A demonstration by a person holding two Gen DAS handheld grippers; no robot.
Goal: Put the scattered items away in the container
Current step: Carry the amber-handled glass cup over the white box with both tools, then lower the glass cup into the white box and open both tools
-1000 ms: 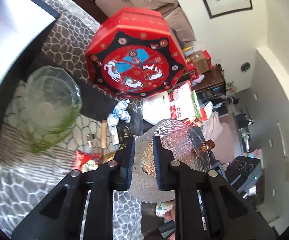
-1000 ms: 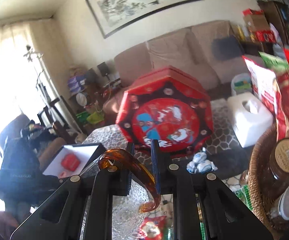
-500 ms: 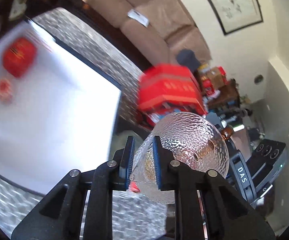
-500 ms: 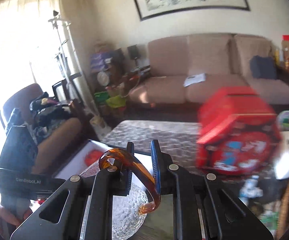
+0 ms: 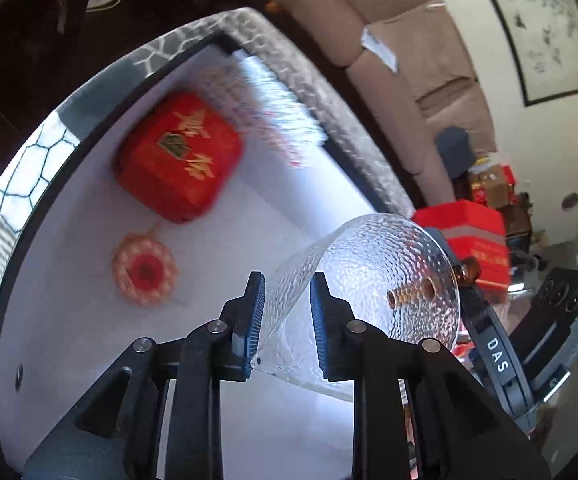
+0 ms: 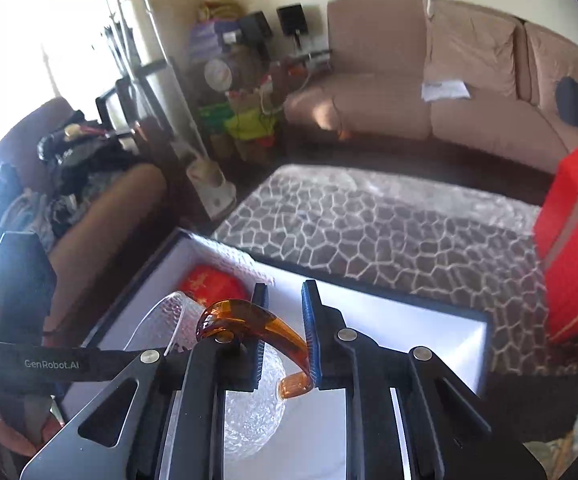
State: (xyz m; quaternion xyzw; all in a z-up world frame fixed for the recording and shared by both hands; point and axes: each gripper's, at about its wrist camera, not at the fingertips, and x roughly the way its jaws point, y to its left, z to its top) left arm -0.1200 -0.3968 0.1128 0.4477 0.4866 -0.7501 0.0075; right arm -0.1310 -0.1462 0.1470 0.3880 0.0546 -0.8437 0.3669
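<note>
While both grippers carry one textured glass pitcher (image 5: 369,280) over the white-lined container (image 5: 69,320), the load hangs above the container's floor, just beside the red tin (image 5: 177,156) and the round red-and-white ornament (image 5: 143,271) already lying inside. The left gripper (image 5: 285,320) has the pitcher's thin rim wall between its pads, and its jaws are opening; in the left wrist view a gap shows on the right side of the glass, so this hold appears to be loosening rather than clenched. The right gripper (image 6: 283,332) is clamped on the amber handle (image 6: 249,320), its jaws nearly closed, with the curved handle pressed against the right pad.

Probable hazards, judged from this arrangement:

1. If the left jaws part fully before the pitcher's base rests on the container floor, the whole weight passes to the handle grip; the vessel could swing about that single hold and strike the container wall or the red tin.
2. The handle is smooth and curved, so it may slide or twist between the pads under that load.
3. A lowering path toward the red tin would set glass on metal and leave the pitcher tilted.
4. Motion blur across the container suggests fast travel; a quick descent onto a hard floor risks chipping the glass.

The grey patterned table (image 6: 369,220) beyond the container remains a fall zone.
</note>
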